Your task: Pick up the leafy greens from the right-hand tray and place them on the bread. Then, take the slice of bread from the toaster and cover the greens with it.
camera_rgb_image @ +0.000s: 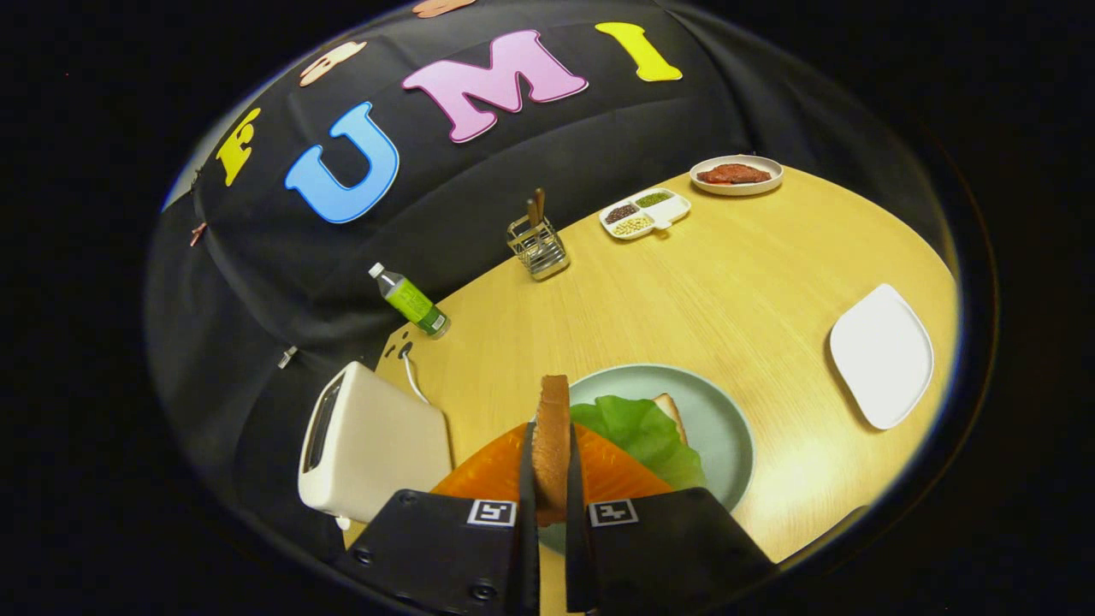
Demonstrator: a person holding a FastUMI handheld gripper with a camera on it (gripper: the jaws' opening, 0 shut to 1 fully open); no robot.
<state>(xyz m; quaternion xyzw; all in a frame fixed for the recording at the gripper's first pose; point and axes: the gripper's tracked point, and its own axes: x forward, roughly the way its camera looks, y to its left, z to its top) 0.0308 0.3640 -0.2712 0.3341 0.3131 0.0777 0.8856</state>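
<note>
The pale wooden surface spreads wide beyond the fingers, carrying everything else; a cream toaster stands at its near left corner, just beside the tool, with a white cord running from behind it; a round pale-green plate lies just ahead of the fingers, holding a slice of bread whose corner peeks out at the far side; the leafy greens lie on that bread, and an orange piece sits under their near edge, touching them; a white square tray rests well apart to the right; the tool is clenched on a second bread slice, both fingers pressing its faces, the slice standing on edge and upright between them, above the near part of the plate; farther off stand a wire holder with utensils, a green-labelled bottle lying tilted near the left edge, a small divided dish of grains, and a little plate of reddish food at the far edge.
</note>
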